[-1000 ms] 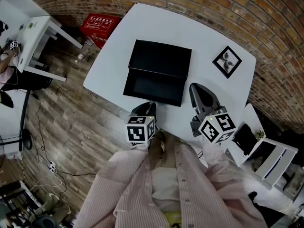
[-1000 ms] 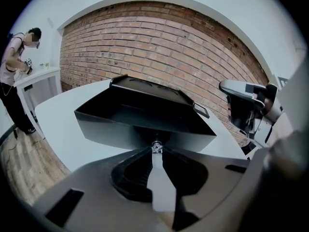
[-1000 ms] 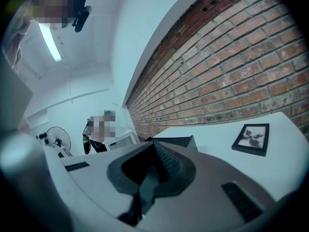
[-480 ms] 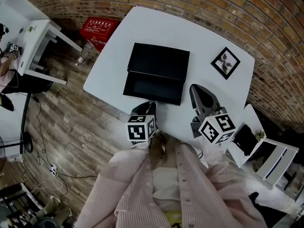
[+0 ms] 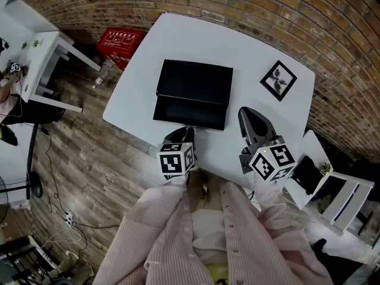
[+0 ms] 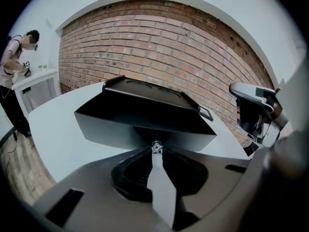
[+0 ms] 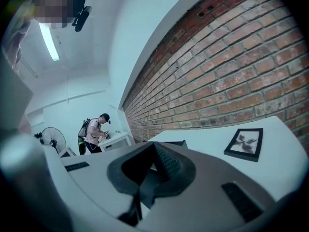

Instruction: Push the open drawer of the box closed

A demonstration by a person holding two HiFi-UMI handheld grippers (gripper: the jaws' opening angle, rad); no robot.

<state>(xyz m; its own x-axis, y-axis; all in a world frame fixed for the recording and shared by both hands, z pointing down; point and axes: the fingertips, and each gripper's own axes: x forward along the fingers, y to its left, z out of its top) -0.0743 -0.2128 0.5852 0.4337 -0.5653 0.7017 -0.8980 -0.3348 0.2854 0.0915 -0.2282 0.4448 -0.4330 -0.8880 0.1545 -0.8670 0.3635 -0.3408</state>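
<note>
**Open drawer being gripped by its knob**

At the far left of the head view, a white side desk is being shown on the wooden plank floor, with a red plastic crate lying beside it near the table's corner. A white rectangular table is being seen in the middle, backed by a red brick wall.

A flat black rectangular box is being carried on the table's left half. Its black drawer is being left pulled out toward the person, so its empty inside is being exposed. In the left gripper view the drawer's front panel is being faced squarely.

The left gripper is being held at the middle of that front panel, pointing downward. Its jaws are being brought almost together, and a small shiny metal knob on the drawer front is being pinched between their tips.

The right gripper is being held over bare table to the right of the box, well apart from the drawer. Its jaws are being kept pressed together with nothing between them, as the right gripper view is showing.

Further right, a small black-framed picture is lying flat near the table's far corner.
</note>
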